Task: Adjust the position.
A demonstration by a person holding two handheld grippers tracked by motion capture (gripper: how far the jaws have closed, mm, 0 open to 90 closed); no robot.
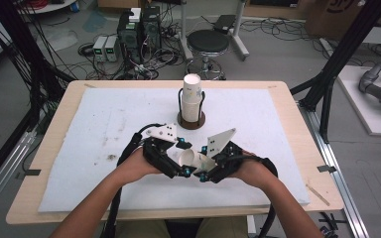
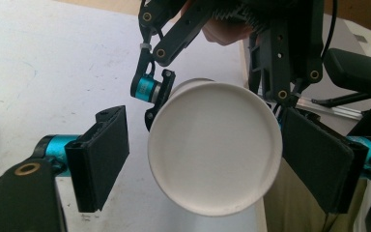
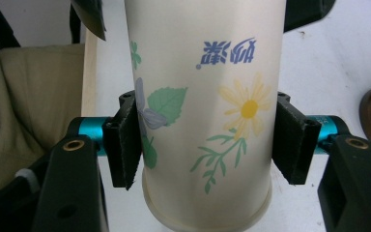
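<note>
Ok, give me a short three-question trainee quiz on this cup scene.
1. True or false: the right gripper is shut on the flowered paper cup.
2. Do the left gripper's pads press the cup's base? A yes, B no.
3. What stands in the holder at the table's far side?

Key: 1 true. 2 B; at least one pad stands clear. 3 a stack of paper cups.

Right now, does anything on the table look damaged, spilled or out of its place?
Nothing is spilled or damaged. The white felt mat has small dark specks at its left. The flowered paper cup lies sideways in the right gripper, undented; other cups stand stacked in their round brown holder.
</note>
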